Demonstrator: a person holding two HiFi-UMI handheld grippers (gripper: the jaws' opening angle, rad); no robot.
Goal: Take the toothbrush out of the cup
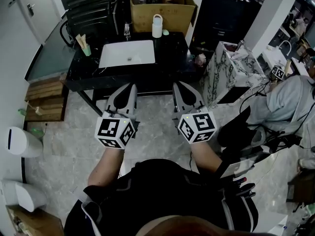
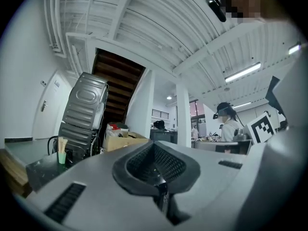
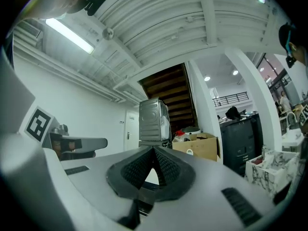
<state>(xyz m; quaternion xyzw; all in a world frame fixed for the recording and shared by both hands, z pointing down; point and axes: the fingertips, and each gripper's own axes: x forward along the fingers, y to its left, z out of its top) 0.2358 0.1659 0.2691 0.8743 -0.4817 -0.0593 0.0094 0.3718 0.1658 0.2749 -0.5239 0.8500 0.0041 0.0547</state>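
A small green cup (image 1: 86, 49) with a pale toothbrush (image 1: 80, 40) standing in it sits at the left end of the black counter (image 1: 172, 58), left of the white sink (image 1: 127, 53). In the left gripper view the cup (image 2: 61, 157) and the toothbrush (image 2: 61, 143) show far off at the left. My left gripper (image 1: 130, 87) is shut and empty, held level in front of the counter, well short of the cup. My right gripper (image 1: 180, 86) is beside it, also shut and empty. Both pairs of jaws meet tip to tip, the left gripper (image 2: 154, 145) and the right gripper (image 3: 154, 149).
A white bottle (image 1: 157, 26) and a tap (image 1: 127, 31) stand behind the sink. A cardboard box (image 1: 162, 9) is at the back, a marbled box (image 1: 231, 68) right of the counter. A seated person (image 1: 290, 102) is at right, white bins (image 1: 19, 141) at left.
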